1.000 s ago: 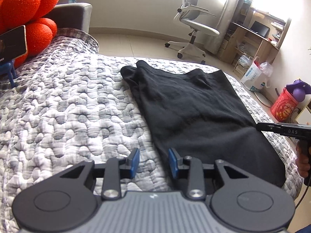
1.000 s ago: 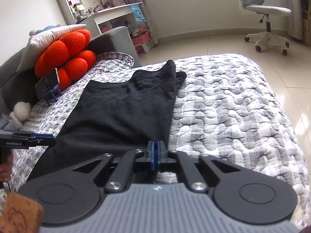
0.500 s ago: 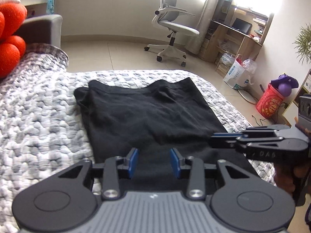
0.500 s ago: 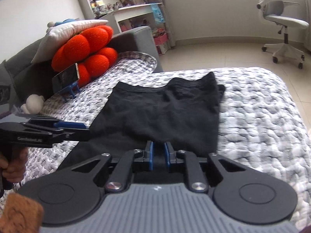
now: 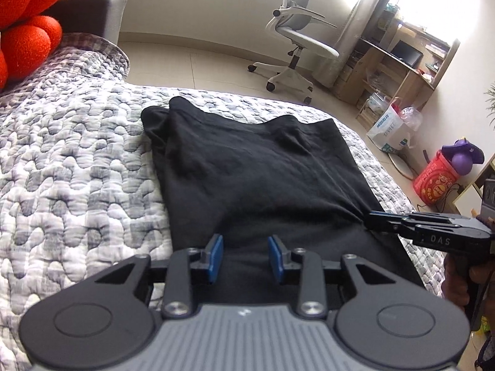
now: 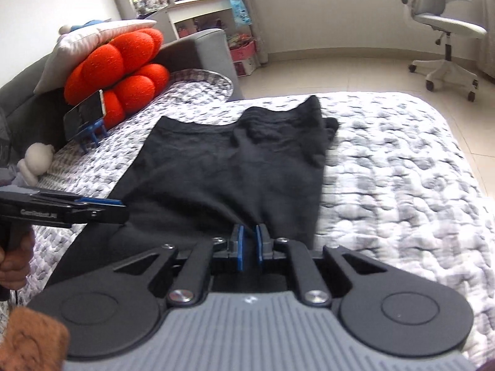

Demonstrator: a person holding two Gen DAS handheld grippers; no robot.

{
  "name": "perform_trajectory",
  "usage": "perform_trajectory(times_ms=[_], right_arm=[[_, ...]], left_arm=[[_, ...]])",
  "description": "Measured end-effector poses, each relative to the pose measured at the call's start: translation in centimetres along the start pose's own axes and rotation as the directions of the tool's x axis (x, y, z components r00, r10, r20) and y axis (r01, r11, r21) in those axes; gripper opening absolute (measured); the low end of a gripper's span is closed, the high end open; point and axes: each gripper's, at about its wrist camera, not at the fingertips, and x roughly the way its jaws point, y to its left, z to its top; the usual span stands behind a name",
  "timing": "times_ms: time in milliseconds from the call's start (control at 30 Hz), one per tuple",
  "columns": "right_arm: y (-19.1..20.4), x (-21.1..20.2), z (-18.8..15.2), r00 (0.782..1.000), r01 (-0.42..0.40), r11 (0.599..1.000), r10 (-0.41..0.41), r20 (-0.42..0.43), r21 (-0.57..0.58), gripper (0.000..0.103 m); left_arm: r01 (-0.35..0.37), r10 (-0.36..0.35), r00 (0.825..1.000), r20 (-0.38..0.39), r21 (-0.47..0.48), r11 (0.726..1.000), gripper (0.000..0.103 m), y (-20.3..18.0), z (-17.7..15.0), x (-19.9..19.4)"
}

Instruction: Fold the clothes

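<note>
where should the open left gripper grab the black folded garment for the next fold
Take the near left corner of the black folded garment, coming in low from the near bed edge. The right gripper sits at the opposite near corner, and the left gripper hovers open above the hem.

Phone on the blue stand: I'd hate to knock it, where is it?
In the right wrist view, the phone stands at left, leaning against the orange cushion, left of the black garment.

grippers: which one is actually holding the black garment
The right gripper: its jaws pinch the near edge of the black fabric garment, and creases pull toward them. The left gripper has its jaws wide apart, gripping nothing.
</note>
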Motion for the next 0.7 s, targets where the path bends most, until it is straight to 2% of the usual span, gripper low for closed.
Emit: perform_trajectory(times_ms=[133,200,300,333,400,600,700], right_arm=[[-0.9,-0.7,-0.3,1.0,0.03,0.999,-0.03,0.007,0.014,0.01],[-0.5,-1.4,-0.7,0.998,0.057,0.998,-0.057,0.01,-0.004,0.018],[0.1,-2.4,-1.3,0.995,0.095,0.995,-0.094,0.016,-0.03,0.021],[0.1,-3.1,-1.6,0.995,0.093,0.995,-0.092,0.025,-0.033,0.023],[0.4,-4.6,-2.3,0.995,0.091,0.995,-0.089,0.042,-0.046,0.037],[1.5,-7.6,-3.6,0.998,0.049,0.993,-0.045,0.036,-0.112,0.046],[3.1,-8.2,-4.6,0.999,0.041,0.978,-0.039,0.013,-0.206,0.051]], left_arm=[[-0.014,0.014,1.0,-0.002,0.003,1.0,0.033,0.3,-0.2,-0.5],[-0.025,0.025,1.0,-0.007,-0.002,1.0,0.034,0.5,-0.3,-0.9],[-0.064,0.064,0.998,-0.008,0.009,0.998,0.04,0.5,-0.8,-2.2],[-0.067,0.067,0.998,-0.005,0.015,0.998,0.041,0.6,-1.2,-2.8],[-0.068,0.068,0.998,-0.008,0.018,0.998,0.042,0.9,-2.1,-3.8],[-0.092,0.092,0.996,-0.007,0.014,0.996,0.043,1.4,-4.7,-6.6],[-0.09,0.091,0.996,-0.008,0.016,0.996,0.045,1.3,-5.8,-7.6]])
